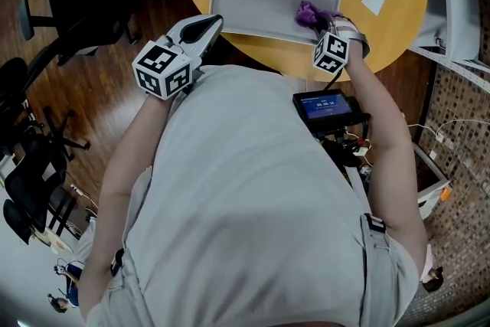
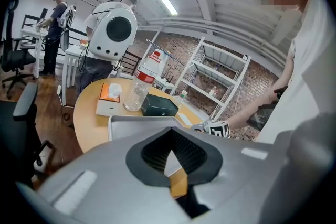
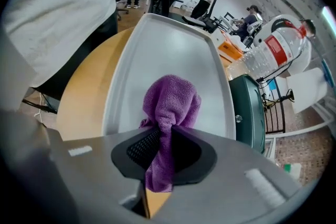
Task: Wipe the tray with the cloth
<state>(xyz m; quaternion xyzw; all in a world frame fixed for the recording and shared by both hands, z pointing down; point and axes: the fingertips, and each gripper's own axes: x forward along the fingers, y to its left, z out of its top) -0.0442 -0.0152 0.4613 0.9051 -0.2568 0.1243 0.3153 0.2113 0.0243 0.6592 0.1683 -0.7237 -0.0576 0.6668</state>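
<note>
Right gripper (image 3: 167, 124): jaws clamped on the purple cloth (image 3: 171, 98), pointing steeply down.
Cloth: bunched on the grey tray (image 3: 157, 39) (its right end in the head view).
Left gripper (image 2: 171, 132): jaws closed together, empty, beside the tray's near edge.
Tray: on a round wooden table (image 3: 84, 86).

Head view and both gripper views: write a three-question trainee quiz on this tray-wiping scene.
1. True or false: the right claw is shut on the purple cloth.
2. The cloth rests on: A the tray; B the bare table; C a chair.
3. Fill in: the box near the tray is dark ____.
Key: 1 true; 2 A; 3 green.
</note>
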